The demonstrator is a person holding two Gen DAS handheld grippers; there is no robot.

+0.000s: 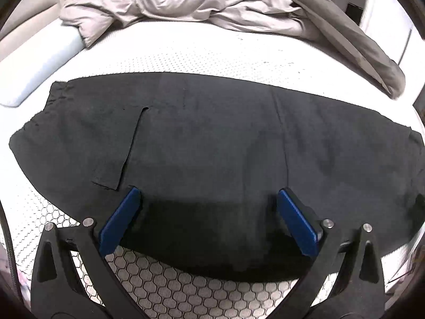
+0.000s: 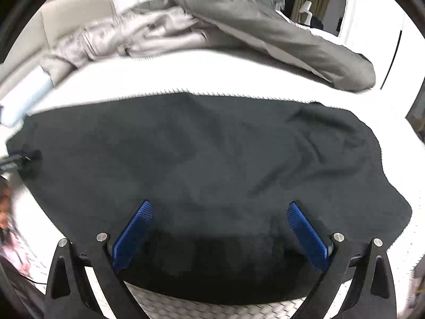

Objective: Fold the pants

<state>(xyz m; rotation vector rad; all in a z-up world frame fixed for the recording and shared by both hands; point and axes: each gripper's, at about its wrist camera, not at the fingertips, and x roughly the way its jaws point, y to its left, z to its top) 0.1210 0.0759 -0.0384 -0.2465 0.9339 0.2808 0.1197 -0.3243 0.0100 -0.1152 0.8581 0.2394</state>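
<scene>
Black pants [image 1: 212, 138] lie flat across a white mattress [image 1: 186, 53], waistband at the left and a back pocket showing left of centre. My left gripper [image 1: 208, 194] is open above the near edge of the pants, nothing between its blue pads [image 1: 120, 220]. In the right wrist view the same black pants [image 2: 202, 164] fill the middle, slightly wrinkled toward the right end. My right gripper [image 2: 220, 207] is open over the cloth near its front edge, its blue pads [image 2: 305, 234] spread wide and holding nothing.
A crumpled grey-beige duvet [image 1: 172, 2] and a darker grey cover [image 1: 350, 34] lie at the far side of the bed. A pale blue pillow [image 1: 34, 69] rests at the left. The honeycomb-patterned mattress [image 1: 172, 284] shows bare at the near edge.
</scene>
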